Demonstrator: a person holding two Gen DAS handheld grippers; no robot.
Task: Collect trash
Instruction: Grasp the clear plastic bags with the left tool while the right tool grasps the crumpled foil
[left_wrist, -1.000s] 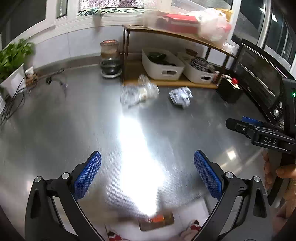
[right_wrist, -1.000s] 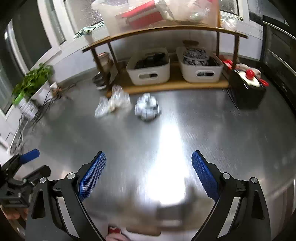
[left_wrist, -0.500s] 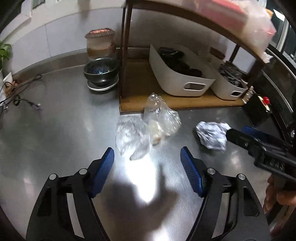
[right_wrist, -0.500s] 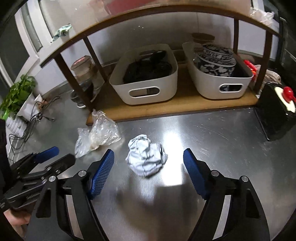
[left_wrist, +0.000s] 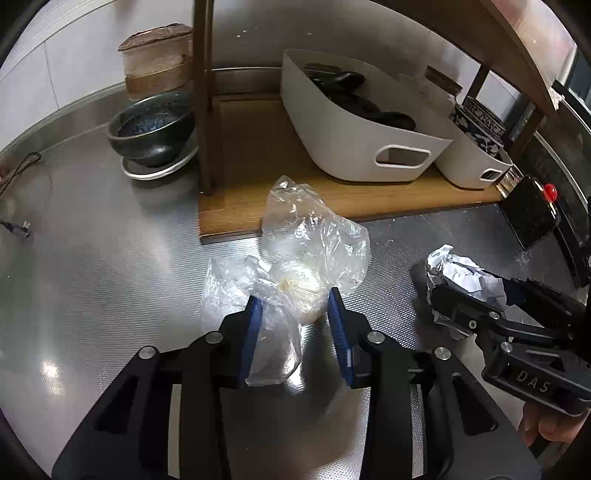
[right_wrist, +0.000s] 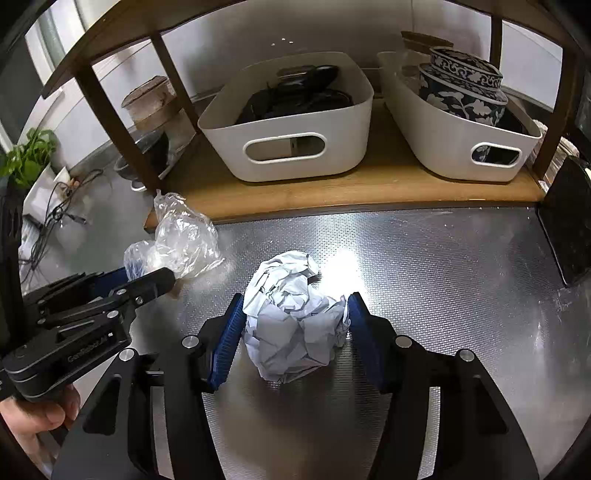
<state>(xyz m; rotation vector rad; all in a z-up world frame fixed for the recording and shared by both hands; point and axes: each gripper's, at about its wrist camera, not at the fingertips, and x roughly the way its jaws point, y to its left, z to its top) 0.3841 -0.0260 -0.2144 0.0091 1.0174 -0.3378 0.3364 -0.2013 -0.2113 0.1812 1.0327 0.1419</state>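
The trash consists of two items on the textured metal counter (right_wrist: 443, 266). The clear plastic bag (left_wrist: 314, 243) is crumpled and translucent, with a pale lump inside; it lies just in front of the wooden shelf base (left_wrist: 258, 184). The crumpled paper ball (right_wrist: 291, 317) is white-grey, creased all over, and lies further along the counter, apart from the bag.

The left gripper (left_wrist: 295, 317) has its jaws closing, with the near part of the bag between the blue pads (left_wrist: 253, 332); the film touches both pads. The right gripper (right_wrist: 295, 332) has its jaws closing around the paper ball, which fills the gap and touches both pads.

Compared with one second ago, both grippers have come forward and down from well short of the trash, and both jaws have narrowed from wide open.

On the shelf stand two white bins (right_wrist: 288, 129), one with dark items, one with blue-patterned bowls (right_wrist: 465, 85). A dark bowl (left_wrist: 151, 129) on a plate sits left of the shelf leg (left_wrist: 205, 92). A black box (left_wrist: 532, 210) stands at the right. The shelf edge lies directly behind the bag.
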